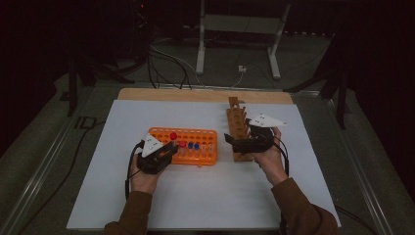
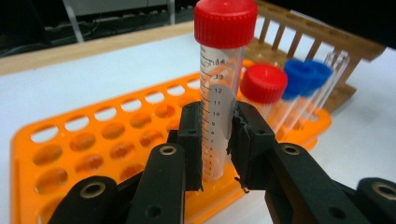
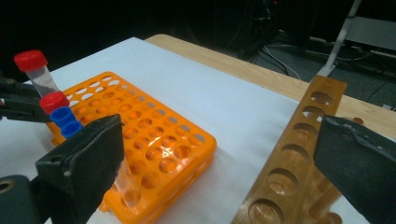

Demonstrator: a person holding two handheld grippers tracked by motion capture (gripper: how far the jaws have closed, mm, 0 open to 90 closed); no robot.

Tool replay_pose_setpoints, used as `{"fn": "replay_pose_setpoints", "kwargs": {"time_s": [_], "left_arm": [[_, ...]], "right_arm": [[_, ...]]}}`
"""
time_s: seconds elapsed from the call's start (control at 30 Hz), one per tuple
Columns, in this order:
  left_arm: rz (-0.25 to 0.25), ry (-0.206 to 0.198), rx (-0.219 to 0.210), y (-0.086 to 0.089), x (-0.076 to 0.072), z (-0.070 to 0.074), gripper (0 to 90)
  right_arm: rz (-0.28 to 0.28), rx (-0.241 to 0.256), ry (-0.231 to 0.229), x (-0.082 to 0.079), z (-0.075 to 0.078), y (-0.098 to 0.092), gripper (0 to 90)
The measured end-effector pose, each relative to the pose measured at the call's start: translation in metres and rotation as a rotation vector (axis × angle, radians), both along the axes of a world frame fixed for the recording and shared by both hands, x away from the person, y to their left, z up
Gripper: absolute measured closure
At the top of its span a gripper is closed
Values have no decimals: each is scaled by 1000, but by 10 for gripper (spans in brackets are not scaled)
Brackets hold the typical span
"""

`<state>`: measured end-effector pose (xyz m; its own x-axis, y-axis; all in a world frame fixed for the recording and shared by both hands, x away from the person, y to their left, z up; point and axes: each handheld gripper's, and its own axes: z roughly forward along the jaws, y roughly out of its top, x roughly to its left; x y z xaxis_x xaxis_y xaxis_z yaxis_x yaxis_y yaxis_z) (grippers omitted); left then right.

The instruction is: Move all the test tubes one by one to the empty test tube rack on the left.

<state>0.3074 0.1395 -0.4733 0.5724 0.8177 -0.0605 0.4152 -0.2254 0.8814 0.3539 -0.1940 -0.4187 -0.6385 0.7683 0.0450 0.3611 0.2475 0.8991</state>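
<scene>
My left gripper [image 2: 217, 140] is shut on a clear graduated tube with a red cap [image 2: 219, 88], held upright over the near row of the orange rack [image 2: 93, 140]. It stands taller than the red-capped tube [image 2: 264, 84] and two blue-capped tubes [image 2: 306, 74] seated beside it. From above, the left gripper [image 1: 169, 147] is at the orange rack's [image 1: 195, 156] left front. My right gripper [image 3: 219, 172] is open wide, with nothing between its fingers; the wooden rack [image 3: 289, 158] runs just inside its right jaw. In the high view, the right gripper [image 1: 231, 142] hovers at the wooden rack's [image 1: 237, 120] near end.
An uncapped clear tube [image 3: 127, 184] stands in the orange rack's corner nearest my right gripper. A white sheet [image 1: 195, 196] covers the table, bare in front of the racks. A wooden strip [image 1: 195, 95] edges the far side, with cables and stand legs beyond.
</scene>
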Motion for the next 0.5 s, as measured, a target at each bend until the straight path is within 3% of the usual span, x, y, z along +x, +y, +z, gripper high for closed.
{"fn": "replay_pose_setpoints", "kwargs": {"time_s": [0.3,0.5], "left_arm": [[-13,31,76,-2,-2,-12,750],[-23,45,104,-4,-1,-16,750]], "right_arm": [[-22,11,-5,-10,-7,-18,24],[-45,15,-7,-17,-11,-32,25]]}}
